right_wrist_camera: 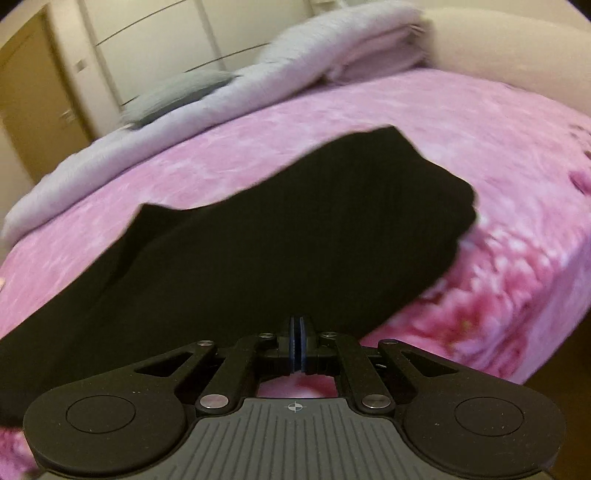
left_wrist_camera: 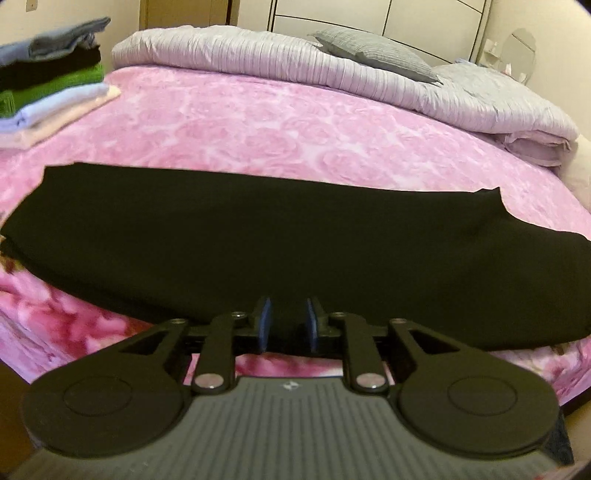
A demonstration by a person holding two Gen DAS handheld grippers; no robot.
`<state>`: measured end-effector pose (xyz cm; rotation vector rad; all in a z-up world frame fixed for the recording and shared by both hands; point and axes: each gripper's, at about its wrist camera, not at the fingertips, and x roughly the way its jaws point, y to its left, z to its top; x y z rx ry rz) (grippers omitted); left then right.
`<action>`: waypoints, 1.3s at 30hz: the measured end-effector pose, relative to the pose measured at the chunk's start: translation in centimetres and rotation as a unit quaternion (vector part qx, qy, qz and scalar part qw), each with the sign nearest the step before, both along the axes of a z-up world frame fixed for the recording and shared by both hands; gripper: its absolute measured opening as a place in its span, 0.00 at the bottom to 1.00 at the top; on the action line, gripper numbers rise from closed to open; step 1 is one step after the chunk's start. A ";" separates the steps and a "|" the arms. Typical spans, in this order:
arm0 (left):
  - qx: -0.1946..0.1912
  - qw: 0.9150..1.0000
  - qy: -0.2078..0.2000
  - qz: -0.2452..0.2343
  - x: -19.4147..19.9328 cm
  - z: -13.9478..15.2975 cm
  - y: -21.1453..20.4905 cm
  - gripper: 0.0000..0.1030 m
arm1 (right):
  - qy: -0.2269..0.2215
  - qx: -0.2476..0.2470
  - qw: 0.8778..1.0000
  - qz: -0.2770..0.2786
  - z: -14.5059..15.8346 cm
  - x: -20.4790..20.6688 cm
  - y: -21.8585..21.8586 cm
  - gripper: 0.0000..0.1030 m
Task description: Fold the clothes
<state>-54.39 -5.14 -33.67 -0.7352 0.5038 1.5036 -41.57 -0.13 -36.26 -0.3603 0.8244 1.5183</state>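
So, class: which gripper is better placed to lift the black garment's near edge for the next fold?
Right. The right gripper looks shut at the black garment's near edge, apparently pinching it. The left gripper is open there, gripping nothing.

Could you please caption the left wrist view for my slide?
Open left tool at black garment on pink bedspread.

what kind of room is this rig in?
Almost certainly a home bedroom: a bed with a pink floral blanket, a folded-back duvet with a grey pillow, and wardrobe doors behind.
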 end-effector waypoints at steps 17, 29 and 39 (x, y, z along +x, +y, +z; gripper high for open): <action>0.025 0.999 0.030 -0.019 1.4 3.4 -2.9 0.23 | 0.026 0.042 0.998 0.037 4.2 -2.9 -2.7 0.03; 0.067 0.975 -0.182 0.105 -9.2 1.8 -5.4 0.25 | 0.152 0.073 0.978 0.123 4.0 -5.2 -1.5 0.03; 0.102 0.882 -0.351 0.298 -21.5 -3.2 -6.4 0.28 | 0.157 0.015 0.982 0.101 1.1 -7.0 2.1 0.33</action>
